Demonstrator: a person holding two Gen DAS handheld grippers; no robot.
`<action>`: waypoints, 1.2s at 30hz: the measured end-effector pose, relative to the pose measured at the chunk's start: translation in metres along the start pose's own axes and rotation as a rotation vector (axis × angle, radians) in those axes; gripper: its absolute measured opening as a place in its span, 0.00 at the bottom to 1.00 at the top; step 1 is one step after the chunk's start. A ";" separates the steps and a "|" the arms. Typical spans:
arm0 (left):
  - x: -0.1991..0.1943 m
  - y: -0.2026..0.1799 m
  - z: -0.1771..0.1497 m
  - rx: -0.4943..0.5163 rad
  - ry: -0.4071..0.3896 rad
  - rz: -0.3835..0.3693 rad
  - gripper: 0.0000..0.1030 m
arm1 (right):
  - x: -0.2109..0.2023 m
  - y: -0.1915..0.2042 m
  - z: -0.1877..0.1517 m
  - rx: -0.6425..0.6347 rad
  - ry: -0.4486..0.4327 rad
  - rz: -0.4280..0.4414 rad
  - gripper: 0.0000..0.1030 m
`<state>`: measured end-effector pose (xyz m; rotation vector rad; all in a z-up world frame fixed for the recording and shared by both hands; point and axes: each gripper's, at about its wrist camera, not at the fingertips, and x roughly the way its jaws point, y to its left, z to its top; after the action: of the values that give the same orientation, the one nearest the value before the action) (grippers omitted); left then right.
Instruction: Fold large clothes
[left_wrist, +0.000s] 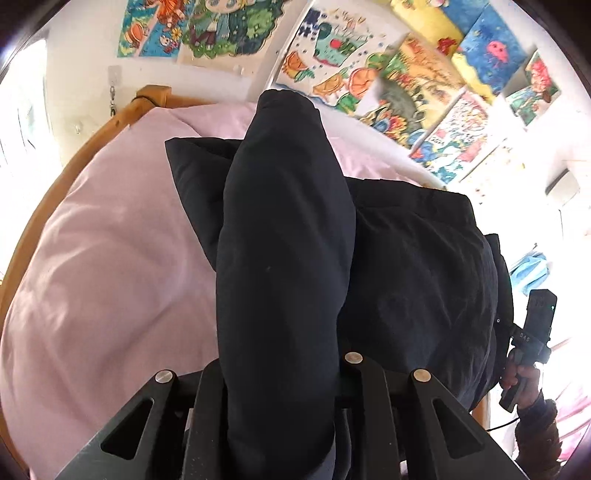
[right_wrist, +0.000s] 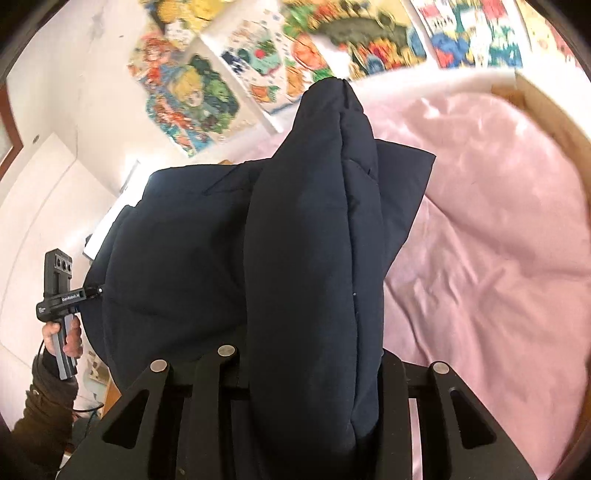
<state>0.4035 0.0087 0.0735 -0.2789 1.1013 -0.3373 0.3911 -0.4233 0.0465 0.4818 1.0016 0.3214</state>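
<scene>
Between the fingers of the left gripper (left_wrist: 280, 398) a thick roll of the dark padded coat (left_wrist: 406, 266) is pinched; the right gripper (right_wrist: 314, 391) clamps another edge likewise. Both lift it above the pink bed (right_wrist: 498, 240), I'd guess to bring one half over the other. Bright drawings (left_wrist: 369, 74) cover the far wall.

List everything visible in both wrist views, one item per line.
padded jacket: one, dark navy, bunched on the bed, a fold clamped in each gripper
bed cover: one, pink, under the jacket
bed frame: one, light wood, curving around the cover
drawings: many, multicoloured, on the white wall behind the bed
left gripper: black, shut on the jacket
right gripper: black, shut on the jacket
</scene>
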 end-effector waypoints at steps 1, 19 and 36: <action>-0.013 -0.003 -0.007 -0.001 -0.005 -0.003 0.19 | -0.018 0.013 -0.006 -0.004 -0.008 -0.008 0.28; 0.032 -0.001 -0.100 -0.011 0.026 0.094 0.22 | -0.019 -0.035 -0.110 0.168 0.102 -0.163 0.31; 0.022 0.019 -0.102 -0.155 0.025 0.210 0.79 | -0.011 -0.087 -0.123 0.395 0.132 -0.233 0.77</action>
<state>0.3226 0.0118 0.0048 -0.2933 1.1725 -0.0687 0.2824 -0.4729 -0.0464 0.6991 1.2445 -0.0583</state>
